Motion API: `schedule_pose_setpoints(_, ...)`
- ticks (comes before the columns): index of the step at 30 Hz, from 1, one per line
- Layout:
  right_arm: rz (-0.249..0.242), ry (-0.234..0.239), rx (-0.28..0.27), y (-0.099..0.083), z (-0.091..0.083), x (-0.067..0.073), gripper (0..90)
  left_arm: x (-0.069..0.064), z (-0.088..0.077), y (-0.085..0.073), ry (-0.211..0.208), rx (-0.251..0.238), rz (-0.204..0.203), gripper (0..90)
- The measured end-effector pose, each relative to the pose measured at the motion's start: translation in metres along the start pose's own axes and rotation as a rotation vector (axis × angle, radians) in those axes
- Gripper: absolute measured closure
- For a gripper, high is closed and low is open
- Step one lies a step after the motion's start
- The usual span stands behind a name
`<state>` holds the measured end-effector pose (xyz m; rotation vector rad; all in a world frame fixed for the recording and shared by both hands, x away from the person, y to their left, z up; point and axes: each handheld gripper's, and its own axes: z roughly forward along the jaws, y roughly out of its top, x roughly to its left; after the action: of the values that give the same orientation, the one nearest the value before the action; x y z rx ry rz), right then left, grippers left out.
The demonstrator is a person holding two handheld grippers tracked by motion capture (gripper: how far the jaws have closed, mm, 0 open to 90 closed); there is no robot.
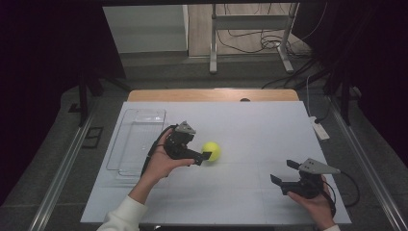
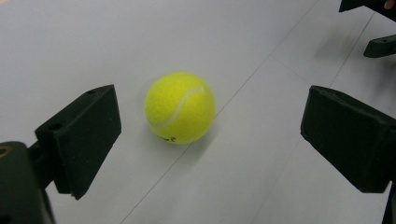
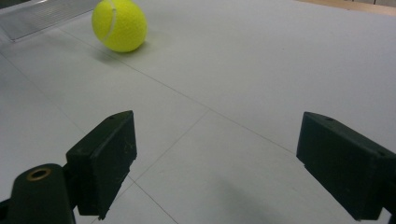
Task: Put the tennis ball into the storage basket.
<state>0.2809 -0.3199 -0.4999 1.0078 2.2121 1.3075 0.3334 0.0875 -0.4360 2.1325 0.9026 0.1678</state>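
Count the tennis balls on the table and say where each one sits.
1. The tennis ball lies on the white table near its middle, just ahead of the open left hand-held gripper, to the right of the clear tray.

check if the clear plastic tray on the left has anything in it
Empty: the clear plastic tray shows only white table through it.

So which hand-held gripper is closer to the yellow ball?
The left one. The left hand-held gripper is right at the tennis ball, jaws open, ball just ahead of them and not touching. The right hand-held gripper is open too, farther off toward the table's near right corner.
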Motion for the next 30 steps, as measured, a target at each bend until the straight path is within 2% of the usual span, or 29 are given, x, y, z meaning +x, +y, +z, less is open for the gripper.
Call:
schedule_pose_setpoints(3, 0.001, 0.0, 0.0, 0.0, 0.0, 0.0, 12.7, 0.001, 0.001, 0.001, -0.002, 0.006, 0.005, 5.9)
schedule_pose_setpoints(15, -0.002, 0.002, 0.004, 0.0, 0.002, 0.0, 12.7, 0.01, 0.012, 0.004, 0.0, 0.018, -0.024, 5.2)
schedule_pose_setpoints(26, -0.003, 0.005, 0.002, 0.0, 0.002, -0.001, 12.7, 0.019, 0.027, 0.005, 0.004, 0.048, -0.056, 4.3)
schedule_pose_setpoints(30, -0.001, 0.002, 0.005, 0.0, 0.002, -0.001, 12.7, 0.021, 0.032, 0.005, 0.006, 0.064, -0.052, 4.0)
